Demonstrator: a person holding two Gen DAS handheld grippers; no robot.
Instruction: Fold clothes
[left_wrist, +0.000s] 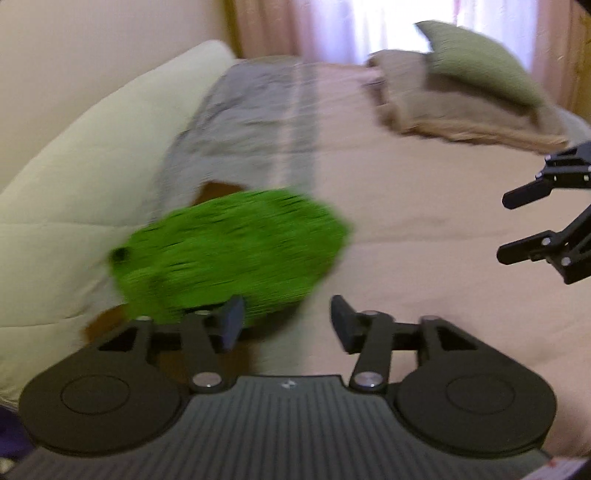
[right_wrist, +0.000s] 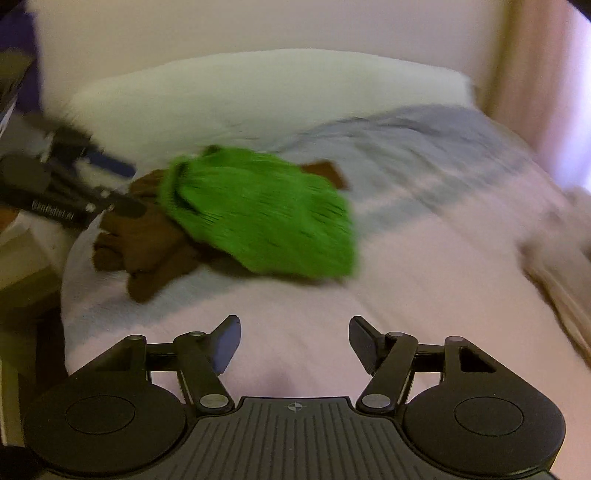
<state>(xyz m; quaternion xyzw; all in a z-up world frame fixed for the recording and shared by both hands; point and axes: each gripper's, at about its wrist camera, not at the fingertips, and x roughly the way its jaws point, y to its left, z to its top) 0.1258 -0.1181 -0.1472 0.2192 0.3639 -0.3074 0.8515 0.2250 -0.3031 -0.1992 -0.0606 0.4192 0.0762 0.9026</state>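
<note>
**Green knit on the bed, both grippers empty**

The green knitted garment (right_wrist: 258, 210) lies in a blurred heap on the pink bedspread (right_wrist: 424, 295), draped over a crumpled brown garment (right_wrist: 147, 240) that sticks out from under it at about 8 o'clock in the right wrist view. In that view the green knit sits at 12 o'clock from the right gripper (right_wrist: 294, 345), apart from it, with bare bedspread between. The right gripper's jaws stand wide apart and hold nothing.

In the left wrist view the green knit lies at 11 o'clock from the left gripper (left_wrist: 287, 324), its near edge just beyond the left finger (left_wrist: 232, 323); whether they touch cannot be told through the blur. This gripper too is spread wide, with nothing between its jaws.

Further out, a grey cloth (left_wrist: 251, 122) lies flat beyond the knit, a cream duvet (left_wrist: 92, 177) runs along the wall, and a green pillow (left_wrist: 480, 62) rests on a beige blanket (left_wrist: 443, 110) at 1 o'clock.
</note>
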